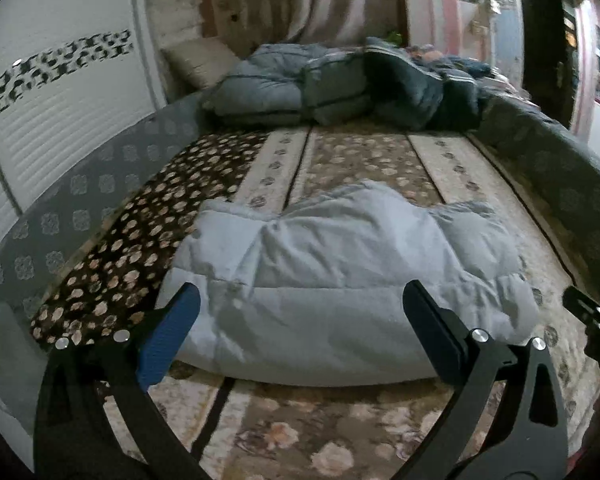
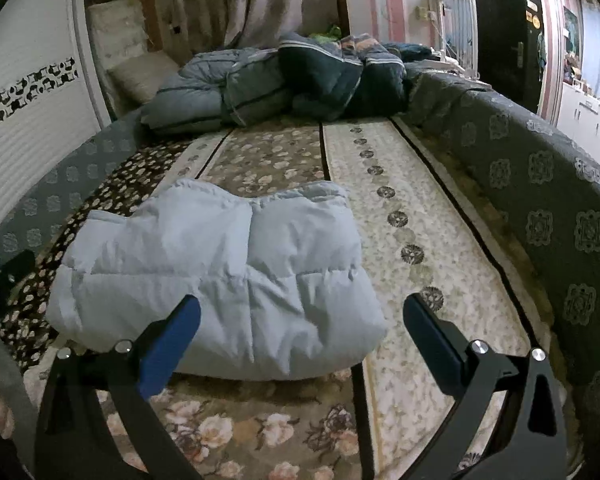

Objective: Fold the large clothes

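A pale blue puffy jacket [image 1: 340, 276] lies folded into a thick bundle on the flowered bed cover [image 1: 300, 440]. It also shows in the right wrist view [image 2: 220, 280]. My left gripper [image 1: 300, 328] is open and empty, its fingers spread just above the near edge of the jacket. My right gripper [image 2: 300, 332] is open and empty, over the jacket's near right corner. The right gripper's tip shows at the right edge of the left wrist view [image 1: 596, 316].
A heap of blue-grey quilts [image 1: 340, 80] lies at the far end of the bed. A grey patterned rim [image 2: 540, 184] runs along the right side. A white wardrobe [image 1: 60, 100] stands on the left, with a pillow [image 1: 200, 60] and curtains behind.
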